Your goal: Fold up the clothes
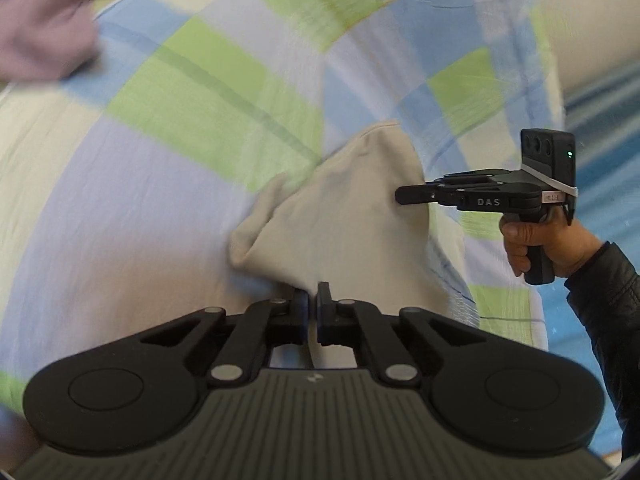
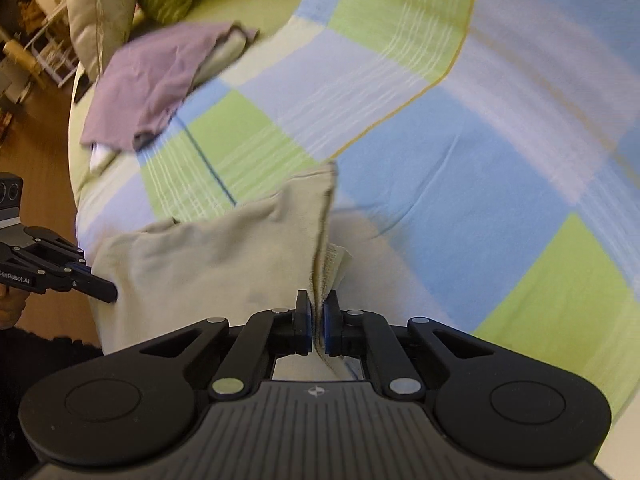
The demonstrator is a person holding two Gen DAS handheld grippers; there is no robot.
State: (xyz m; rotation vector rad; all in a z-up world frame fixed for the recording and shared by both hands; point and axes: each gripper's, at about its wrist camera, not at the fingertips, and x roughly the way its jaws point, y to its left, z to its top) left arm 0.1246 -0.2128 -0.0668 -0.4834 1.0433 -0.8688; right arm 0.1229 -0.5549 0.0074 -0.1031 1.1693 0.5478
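From the left wrist we see our left gripper (image 1: pixel 313 294) pinched tight on one edge of the beige garment (image 1: pixel 340 220), lifted above the checked bedsheet (image 1: pixel 200 92), while the right gripper (image 1: pixel 404 195) bites the far edge, likely to spread it for a fold. From the right wrist, the fingers (image 2: pixel 331 316) clamp a bunched hem, and a purple garment (image 2: pixel 160 80) waits near the pillows (image 2: pixel 100 4).
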